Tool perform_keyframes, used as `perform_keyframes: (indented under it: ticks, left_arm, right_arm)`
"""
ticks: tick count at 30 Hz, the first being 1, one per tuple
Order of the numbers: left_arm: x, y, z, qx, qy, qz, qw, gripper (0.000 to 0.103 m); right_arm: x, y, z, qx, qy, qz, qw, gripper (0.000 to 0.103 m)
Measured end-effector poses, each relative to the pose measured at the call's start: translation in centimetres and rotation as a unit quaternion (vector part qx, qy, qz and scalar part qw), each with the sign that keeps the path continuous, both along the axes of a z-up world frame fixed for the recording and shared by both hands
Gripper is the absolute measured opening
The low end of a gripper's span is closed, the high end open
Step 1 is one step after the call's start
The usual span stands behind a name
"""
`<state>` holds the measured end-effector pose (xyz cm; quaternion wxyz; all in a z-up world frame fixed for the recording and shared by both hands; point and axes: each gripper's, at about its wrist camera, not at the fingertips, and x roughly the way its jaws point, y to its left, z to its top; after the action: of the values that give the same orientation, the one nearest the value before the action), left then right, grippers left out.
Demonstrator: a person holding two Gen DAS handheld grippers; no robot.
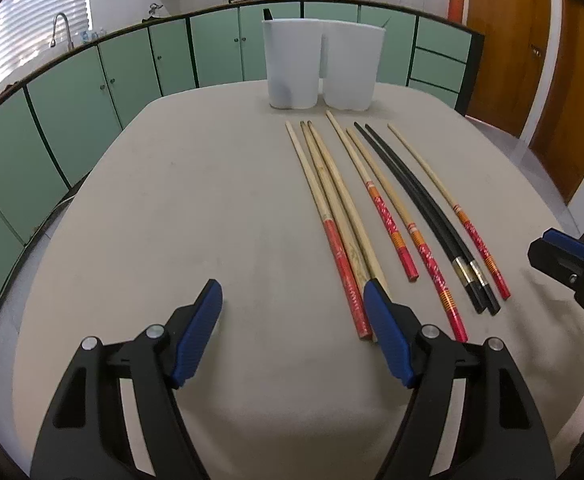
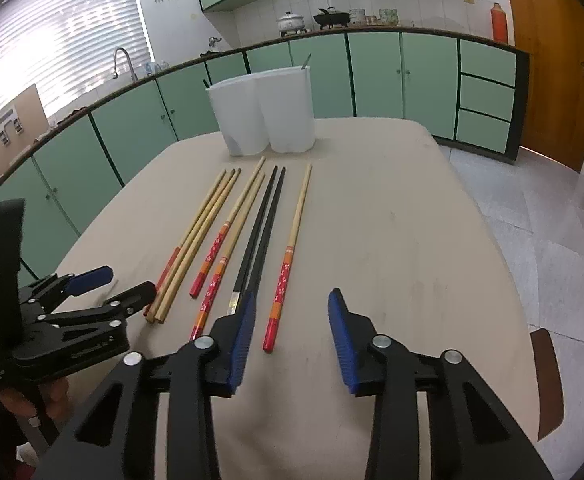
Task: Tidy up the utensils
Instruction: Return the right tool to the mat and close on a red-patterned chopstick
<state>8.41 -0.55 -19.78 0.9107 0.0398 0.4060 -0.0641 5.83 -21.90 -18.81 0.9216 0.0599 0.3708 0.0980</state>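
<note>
Nearest us, left claw [image 1: 293, 332] hangs w/ jaws apart over bare bench [image 1: 172, 220], its right pad at the near ends of the chopsticks [image 1: 343, 216]; nothing gripped. Right claw [image 2: 292, 336] also apart, straddling the near end of one red-handled chopstick [image 2: 286, 276], not clamped. Two white holders [image 2: 264, 112] stand at far side.
</note>
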Motion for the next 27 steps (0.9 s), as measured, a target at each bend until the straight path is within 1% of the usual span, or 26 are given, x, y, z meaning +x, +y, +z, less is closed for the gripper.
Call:
perform_keyframes:
  ticks: [9, 10, 11, 13, 15, 16, 17, 18, 19, 20, 22, 23, 27]
  left_arm:
    - [0.6, 0.2, -0.1, -0.010, 0.005, 0.009, 0.9999, 0.069]
    - [0.6, 0.1, -0.2, -0.014, 0.009, 0.007, 0.9998, 0.068]
    - [0.7, 0.0, -0.4, -0.014, 0.015, 0.004, 0.9998, 0.064]
    - [0.7, -0.3, -0.6, -0.003, 0.012, 0.006, 0.9999, 0.062]
    - [0.6, -0.3, -0.4, -0.008, 0.010, 0.002, 0.9999, 0.052]
    - [0.6, -0.2, -0.4, -0.010, 0.010, 0.003, 0.9999, 0.044]
    - [0.7, 0.0, -0.3, -0.015, 0.010, 0.005, 0.9998, 0.036]
    - [0.7, 0.3, -0.3, -0.020, 0.011, 0.006, 0.9997, 0.032]
    - [0.7, 0.5, -0.3, -0.025, 0.012, 0.007, 0.9996, 0.023]
    - [0.7, 0.6, -0.2, -0.029, 0.013, 0.009, 0.9995, 0.016]
    - [0.8, 0.8, -0.2, -0.034, 0.014, 0.011, 0.9993, 0.011]
    - [0.7, 0.8, -0.3, -0.035, 0.014, 0.011, 0.9992, 0.007]
    - [0.7, 0.6, -0.3, -0.030, 0.011, 0.012, 0.9994, 0.006]
  right_arm:
    - [0.2, 1.3, -0.8, -0.003, 0.016, 0.018, 1.000, 0.036]
    - [0.3, 1.4, -0.9, -0.004, 0.017, 0.020, 1.000, 0.036]
    - [0.3, 1.5, -1.0, -0.005, 0.018, 0.022, 1.000, 0.034]
    - [0.2, 1.6, -1.2, -0.010, 0.022, 0.024, 0.999, 0.033]
    - [0.2, 1.5, -1.3, -0.013, 0.025, 0.023, 0.999, 0.032]
    - [0.2, 1.5, -1.4, -0.014, 0.027, 0.023, 0.999, 0.031]
    - [0.2, 1.5, -1.5, -0.015, 0.031, 0.023, 0.999, 0.029]
    - [0.3, 1.5, -1.7, -0.016, 0.033, 0.024, 0.999, 0.028]
    - [0.3, 1.5, -1.8, -0.016, 0.035, 0.025, 0.999, 0.025]
    - [0.4, 1.6, -1.9, -0.016, 0.037, 0.027, 0.999, 0.022]
    - [0.4, 1.9, -2.3, -0.016, 0.042, 0.032, 0.998, 0.020]
    - [0.5, 2.0, -2.5, -0.019, 0.043, 0.032, 0.998, 0.019]
    - [0.7, 2.2, -2.6, -0.026, 0.039, 0.025, 0.999, 0.013]
